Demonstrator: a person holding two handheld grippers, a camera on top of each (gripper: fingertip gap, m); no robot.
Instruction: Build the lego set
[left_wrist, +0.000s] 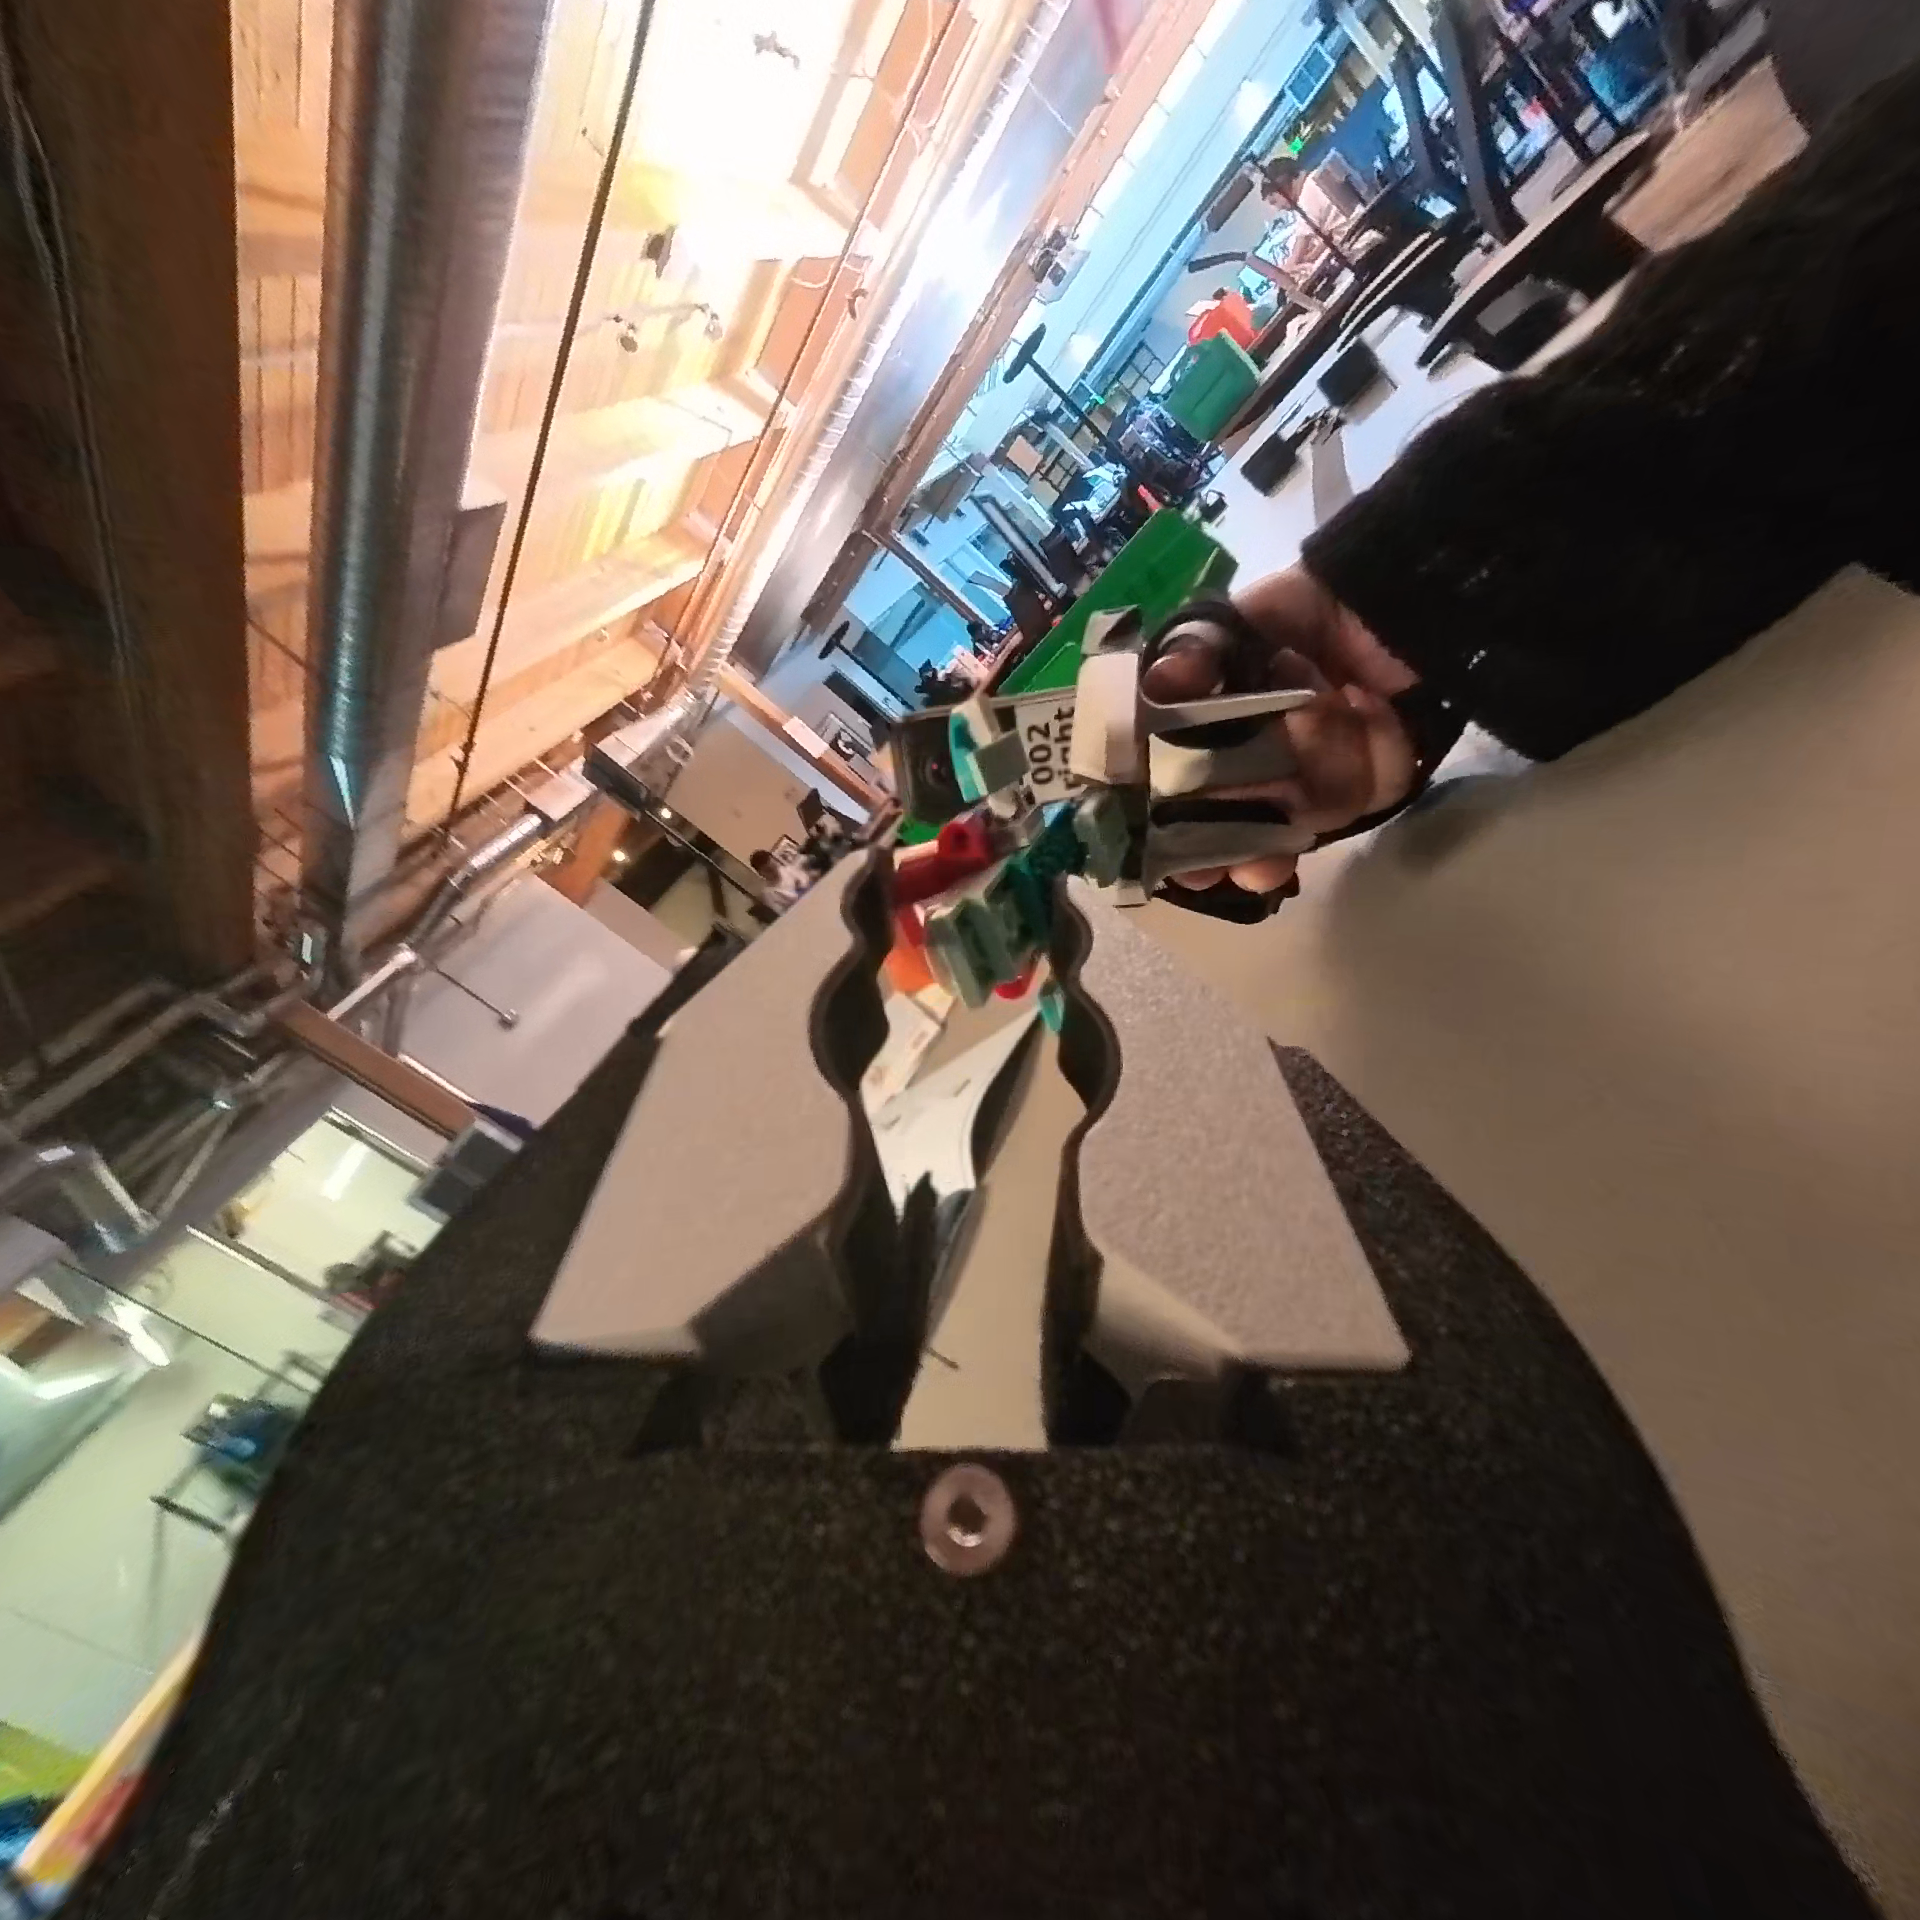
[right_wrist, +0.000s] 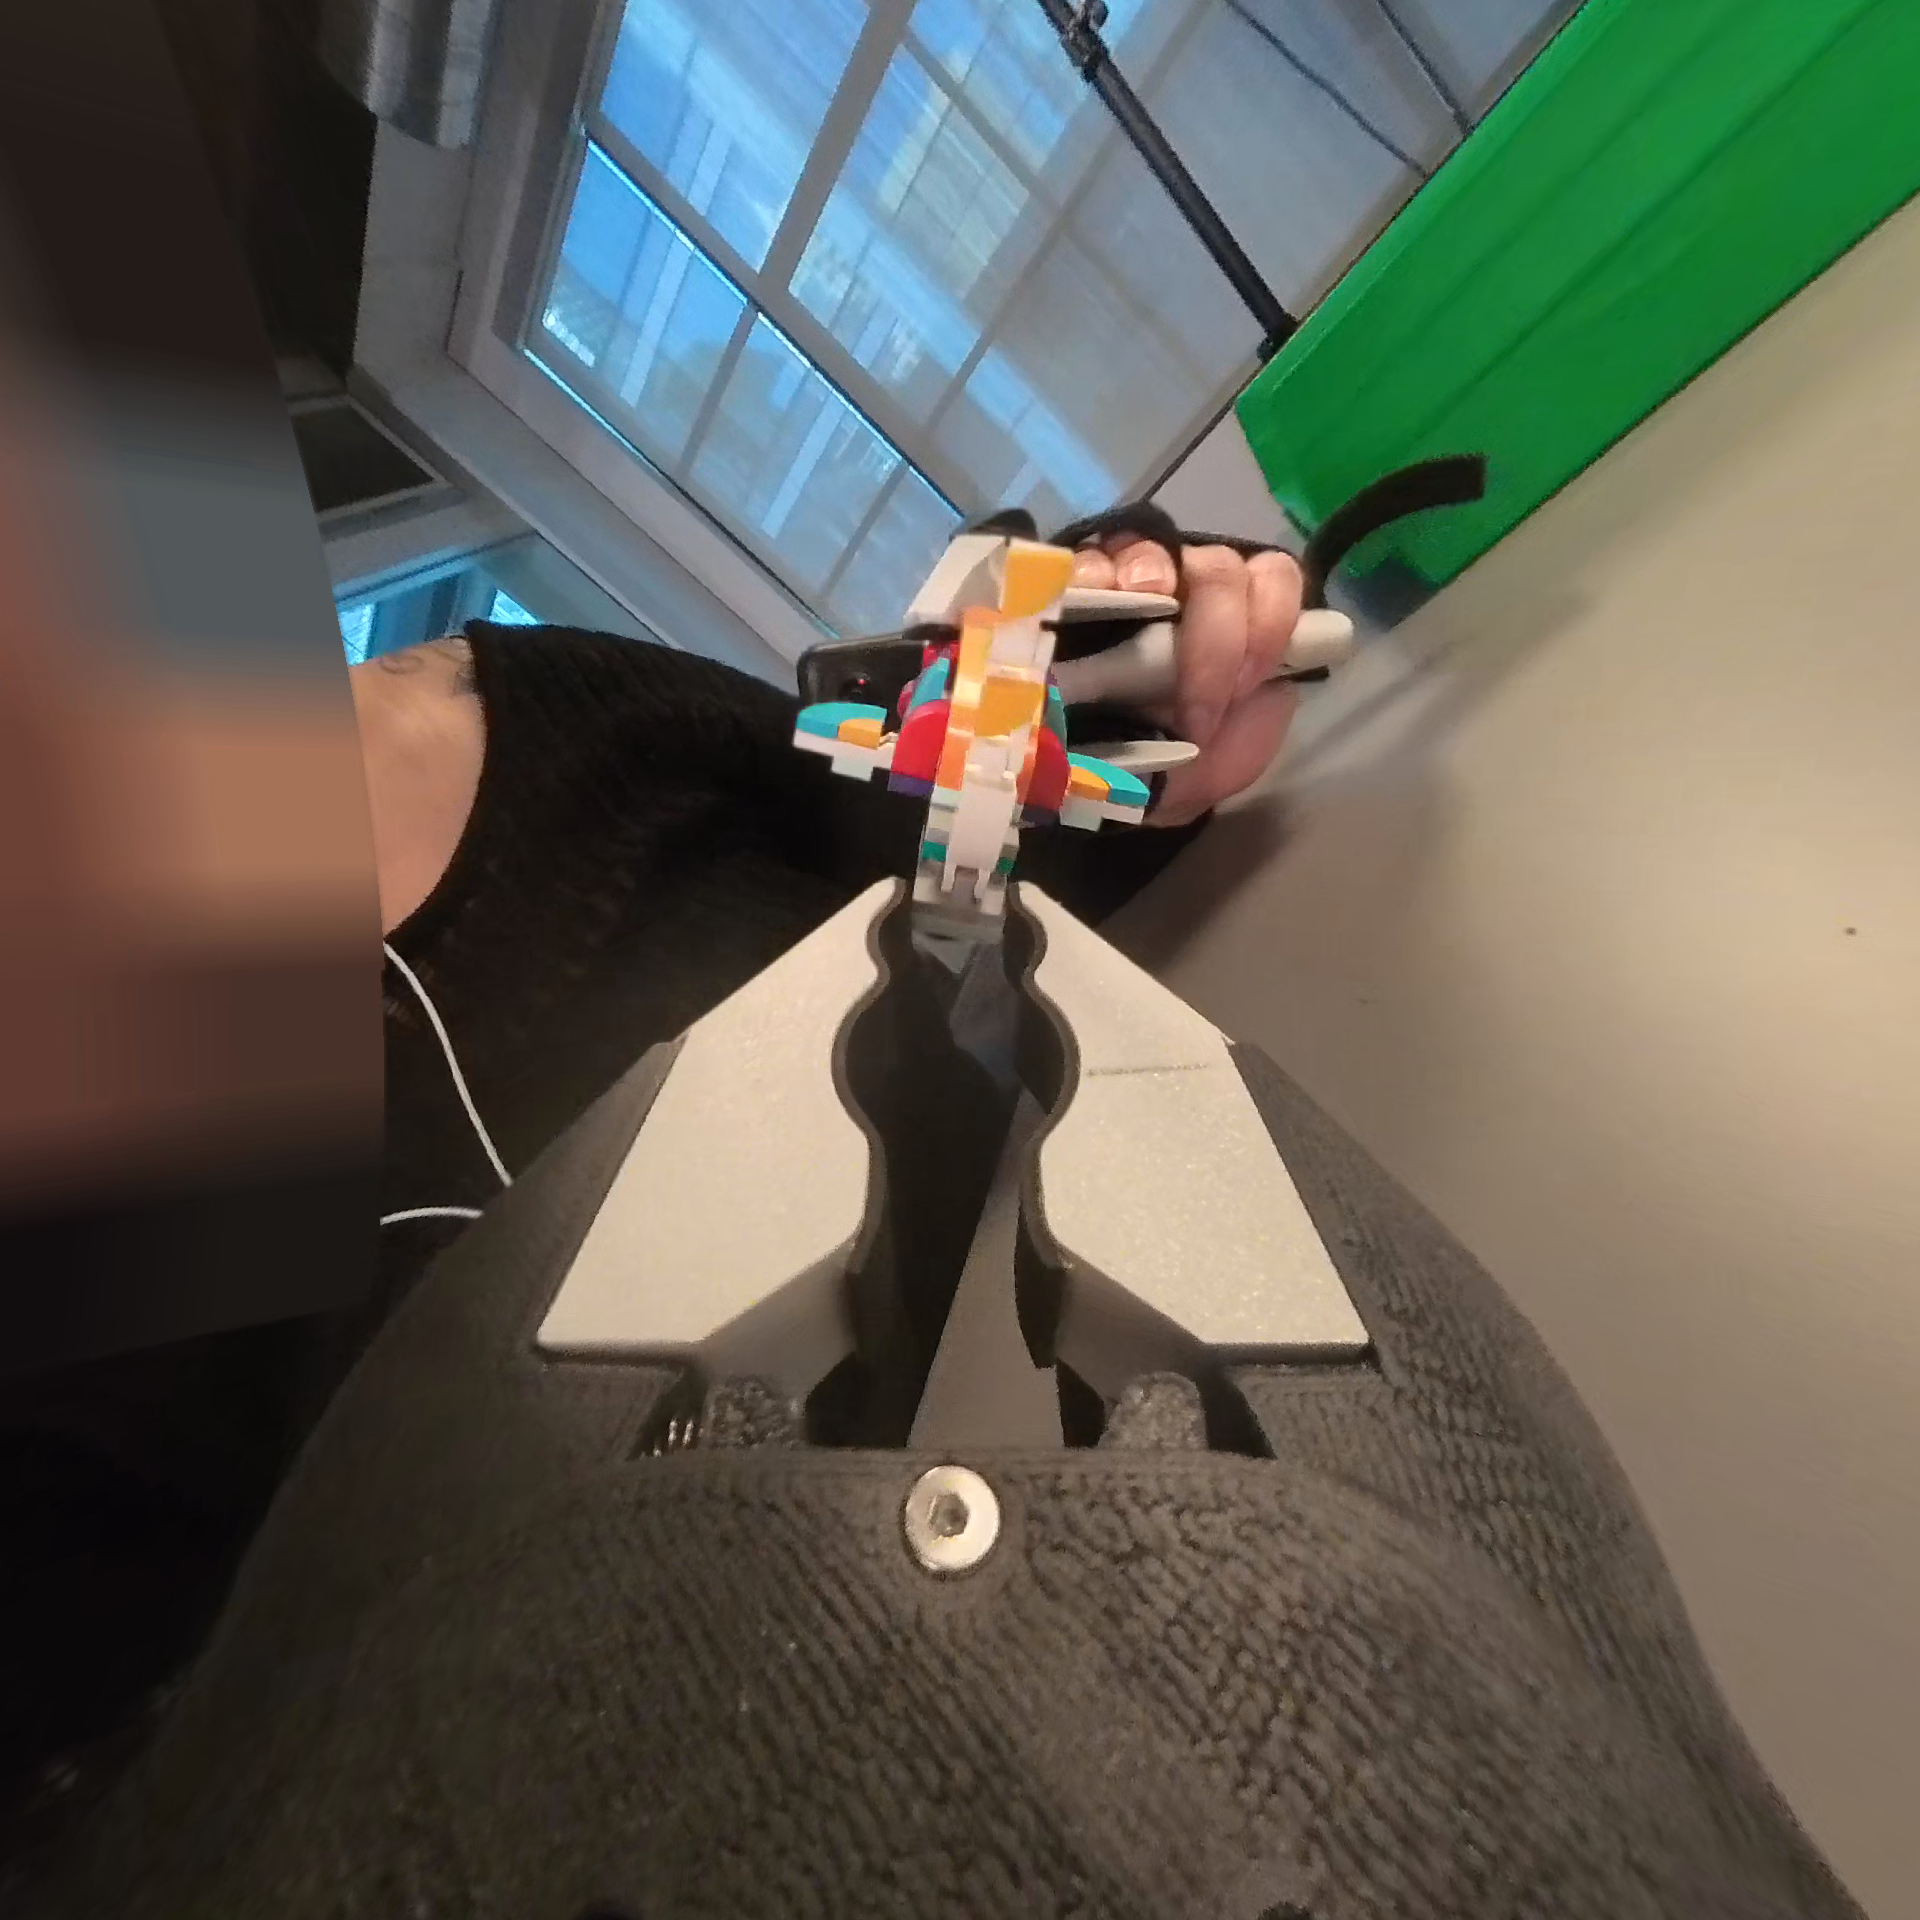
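A small lego model (right_wrist: 977, 727) in white, orange, red and teal, with little wings, is held in the air between both grippers. My right gripper (right_wrist: 961, 909) is shut on the model's white lower end. In the left wrist view the model (left_wrist: 977, 925) shows its grey, teal and red side between the tips of my left gripper (left_wrist: 966, 914), which is closed on it. The right gripper (left_wrist: 1049, 821) faces it from behind, held by a hand in a black sleeve. The left gripper's fingers (right_wrist: 971, 571) show just behind the model in the right wrist view.
A grey table (right_wrist: 1558, 1039) lies below and to the right. A green bin (right_wrist: 1558, 260) stands at its far edge. White printed paper (left_wrist: 914, 1049) lies under the left gripper. A colourful box edge (left_wrist: 83, 1808) is at the lower left. A person's black sleeve (right_wrist: 623, 831) is close behind. Left and right tips are no more than a few centimetres apart.
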